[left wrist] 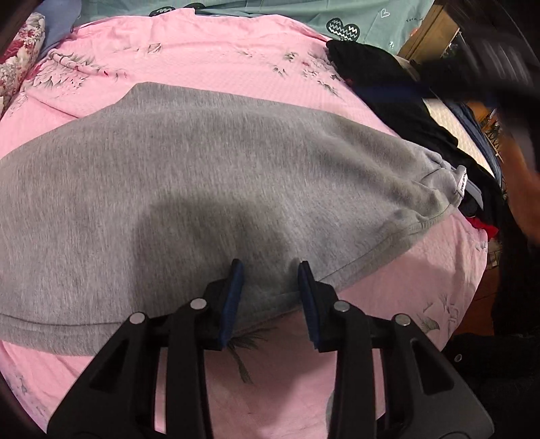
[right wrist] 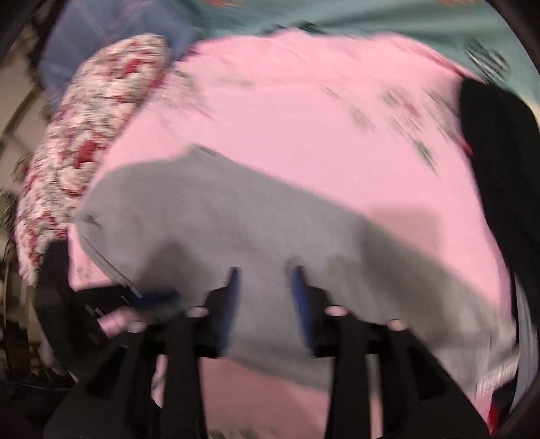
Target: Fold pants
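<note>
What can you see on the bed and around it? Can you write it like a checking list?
Surface: pink floral bedsheet, wrinkled.
Job's things: grey fleece pants lying spread flat on the sheet, white label at one end.
Clutter: pile of dark clothes at the sheet's edge; red-and-white floral pillow.
Grippers: left gripper open over the pants' near edge; right gripper open above the pants, view blurred.
Cables: nothing seen.
Surroundings: teal heart-print cloth beyond the sheet.

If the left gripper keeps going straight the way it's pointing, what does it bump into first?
Most likely the gray pants. The left gripper has open jaws aimed down at their near edge, which lies on the pink sheet. How far above the cloth it is, I cannot tell.
</note>
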